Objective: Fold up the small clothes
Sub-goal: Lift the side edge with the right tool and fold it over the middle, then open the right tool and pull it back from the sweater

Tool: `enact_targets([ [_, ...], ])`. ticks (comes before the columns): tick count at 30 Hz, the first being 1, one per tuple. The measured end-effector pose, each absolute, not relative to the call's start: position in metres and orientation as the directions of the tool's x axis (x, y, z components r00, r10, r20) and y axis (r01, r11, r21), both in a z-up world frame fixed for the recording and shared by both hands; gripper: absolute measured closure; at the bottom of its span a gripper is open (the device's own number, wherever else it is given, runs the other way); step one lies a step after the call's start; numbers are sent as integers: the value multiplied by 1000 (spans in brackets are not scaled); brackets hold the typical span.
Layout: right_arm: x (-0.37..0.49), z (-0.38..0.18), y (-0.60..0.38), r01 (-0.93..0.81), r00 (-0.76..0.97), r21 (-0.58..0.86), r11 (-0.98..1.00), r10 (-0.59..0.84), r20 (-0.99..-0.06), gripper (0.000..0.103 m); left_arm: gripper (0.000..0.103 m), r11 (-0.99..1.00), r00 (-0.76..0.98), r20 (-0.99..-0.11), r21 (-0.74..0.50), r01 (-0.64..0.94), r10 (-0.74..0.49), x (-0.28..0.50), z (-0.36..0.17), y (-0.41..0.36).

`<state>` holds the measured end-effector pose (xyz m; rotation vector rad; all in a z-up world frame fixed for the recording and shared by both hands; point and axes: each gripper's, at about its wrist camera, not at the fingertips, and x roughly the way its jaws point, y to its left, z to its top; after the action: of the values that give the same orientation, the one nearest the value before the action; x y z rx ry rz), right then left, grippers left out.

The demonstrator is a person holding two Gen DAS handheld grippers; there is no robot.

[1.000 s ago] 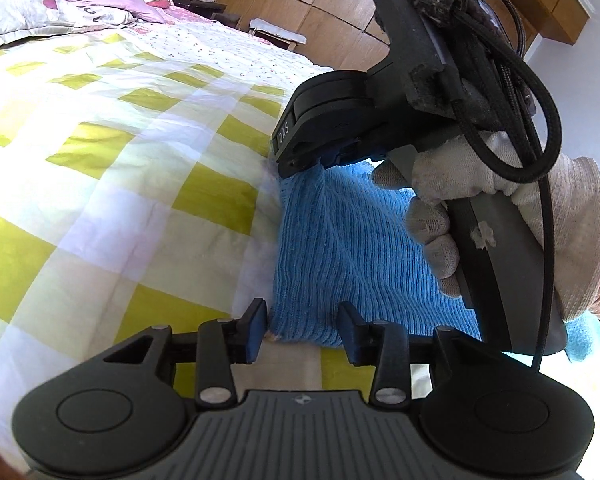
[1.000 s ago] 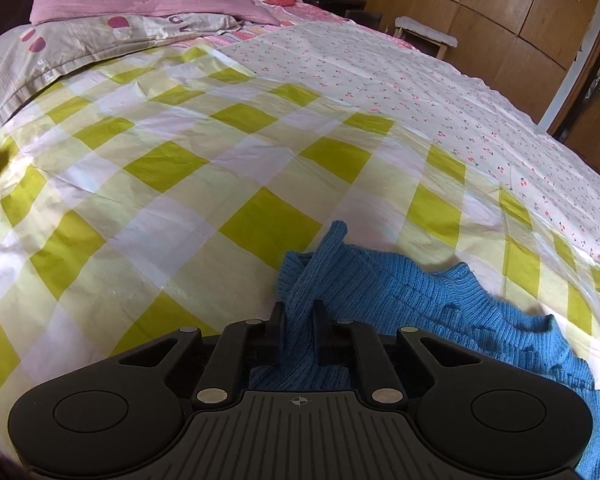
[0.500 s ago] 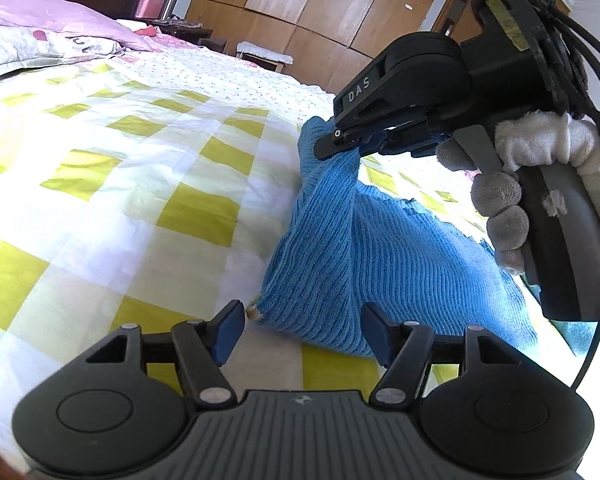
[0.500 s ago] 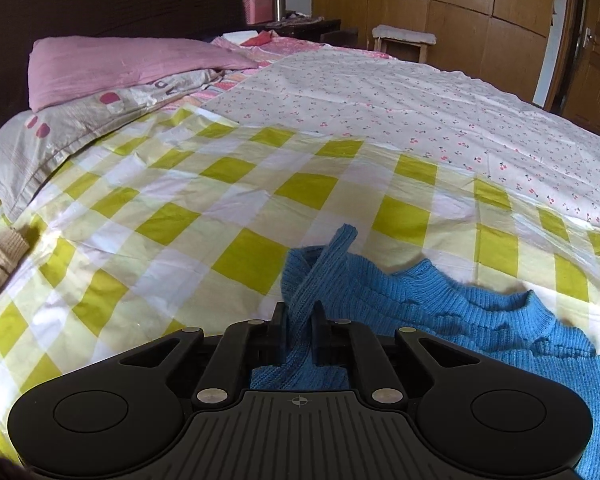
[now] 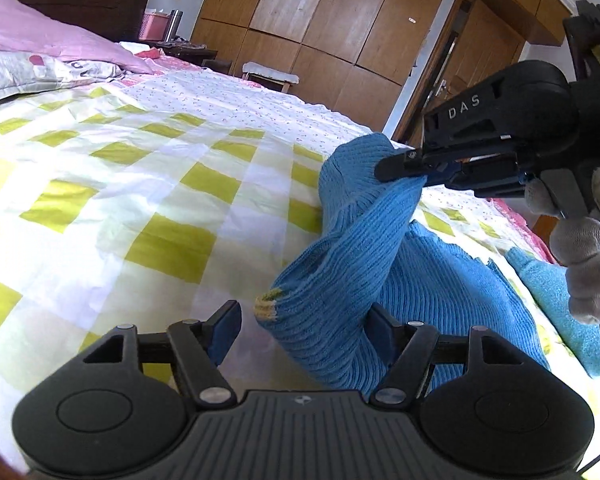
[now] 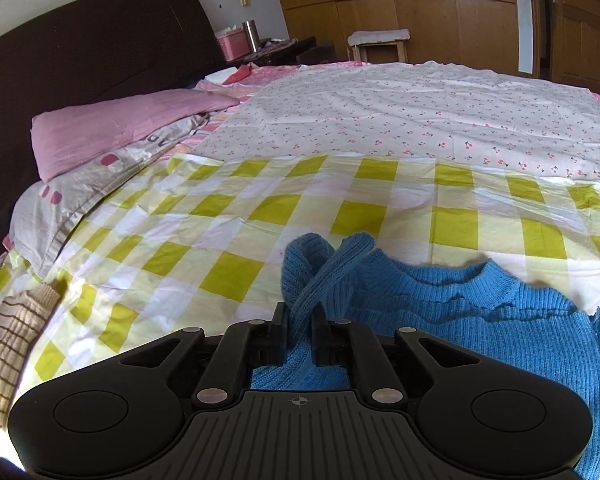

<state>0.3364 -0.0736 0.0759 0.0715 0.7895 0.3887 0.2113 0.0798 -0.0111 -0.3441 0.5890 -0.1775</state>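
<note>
A blue knitted sweater (image 6: 480,320) lies on the yellow-checked sheet (image 6: 220,240) of a bed. My right gripper (image 6: 300,330) is shut on its sleeve, which drapes up over the fingers. In the left wrist view the right gripper (image 5: 400,166), held by a gloved hand (image 5: 584,264), lifts that sleeve off the bed, so the blue sweater (image 5: 360,248) hangs in a ridge. My left gripper (image 5: 302,330) sits low by the cuff end. Its jaws are opening, with the fabric loose between them and the pads not pressing on it.
Pink and grey pillows (image 6: 112,132) lie at the far left by a dark headboard. A beige striped garment (image 6: 8,344) sits at the left edge. A lighter blue cloth (image 5: 556,300) lies right of the sweater. A cherry-print sheet (image 6: 420,108), stool and wardrobe are beyond.
The right gripper has risen and swung right with the sleeve, pulling the knit up off the bed. The left jaws have spread wider, off the sweater's edge.
</note>
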Motion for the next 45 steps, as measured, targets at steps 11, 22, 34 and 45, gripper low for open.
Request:
enact_targets([
  [11,334,89,-161,-219,679,359,907,406,-612,93,76,914,819,-416,-268,305,-395,218,47,6],
  [22,327,66,-274,-54,736,428,902,326,-594,93,76,860,740,-438,-233,455,-510,222,46,-95],
  [34,322,10,-323,35,695,388,921,256,-672,89,67,849,675,-545,-141,510,-496,210,16,-165],
  [45,284,39,-321,-30,745,311,950,228,-627,86,55,815,654,-534,-128,565,-537,175,29,-142],
])
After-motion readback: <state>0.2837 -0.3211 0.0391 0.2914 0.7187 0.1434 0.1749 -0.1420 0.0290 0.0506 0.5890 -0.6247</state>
